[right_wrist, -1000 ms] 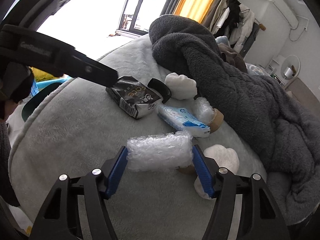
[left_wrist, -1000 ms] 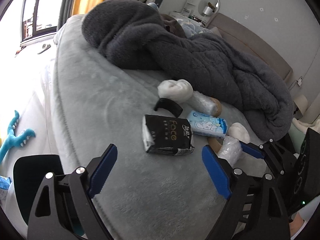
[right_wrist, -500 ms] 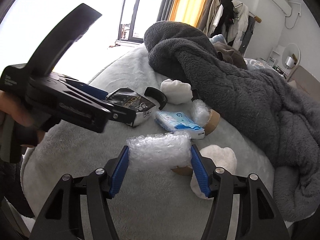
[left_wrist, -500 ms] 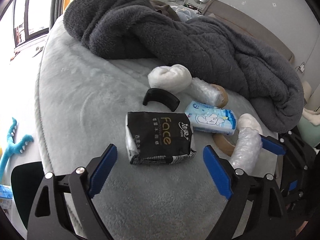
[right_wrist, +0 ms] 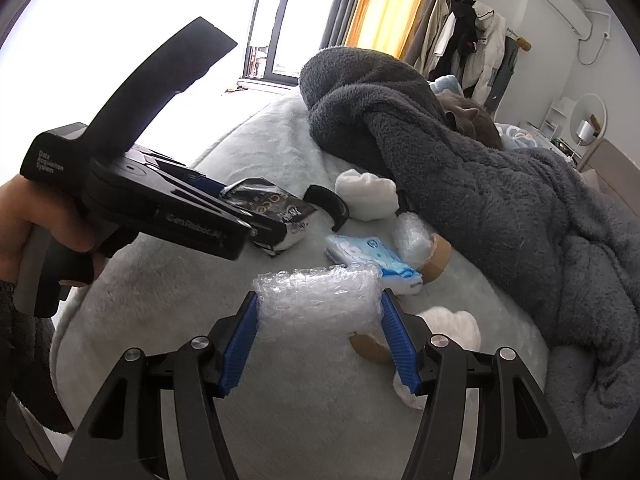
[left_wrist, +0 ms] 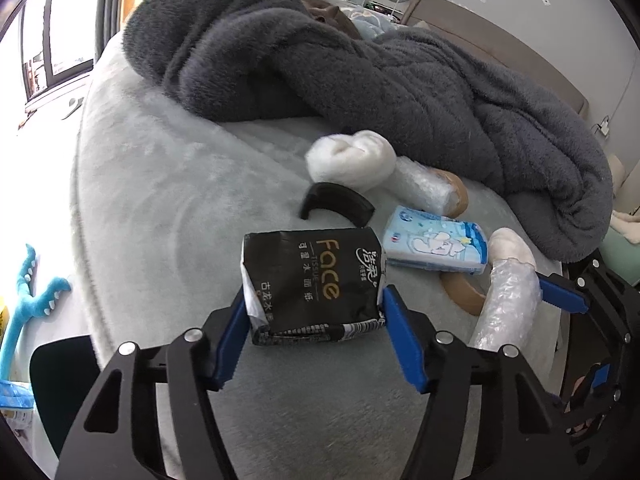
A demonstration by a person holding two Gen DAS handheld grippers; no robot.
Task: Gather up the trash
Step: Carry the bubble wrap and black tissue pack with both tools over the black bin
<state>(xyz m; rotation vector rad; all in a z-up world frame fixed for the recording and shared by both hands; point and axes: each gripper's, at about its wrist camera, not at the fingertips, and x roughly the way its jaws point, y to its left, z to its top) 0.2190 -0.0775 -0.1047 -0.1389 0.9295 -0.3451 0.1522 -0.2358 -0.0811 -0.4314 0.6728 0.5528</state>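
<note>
A black tissue pack (left_wrist: pixel 316 272) lies on the pale grey bed (left_wrist: pixel 160 200). My left gripper (left_wrist: pixel 314 300) is closing on it, and both blue pads touch its sides. In the right wrist view the same pack (right_wrist: pixel 276 208) sits at the left tool's tip. My right gripper (right_wrist: pixel 318 308) is shut on a roll of bubble wrap (right_wrist: pixel 316 300), held just above the bed. That roll (left_wrist: pixel 508 304) also shows at the right of the left wrist view.
Around the pack lie a blue tissue packet (left_wrist: pixel 436 244), a black curved piece (left_wrist: pixel 336 204), a white wad (left_wrist: pixel 352 156), a second bubble-wrap roll (left_wrist: pixel 424 188) and a brown tape ring (left_wrist: pixel 464 296). A dark grey blanket (left_wrist: pixel 360 72) covers the far side. A blue toy (left_wrist: pixel 28 300) lies beyond the bed's left edge.
My left gripper has moved in over the black tissue pack and its jaws have narrowed from wide apart onto the pack's sides. The right gripper has kept still with the bubble wrap.
</note>
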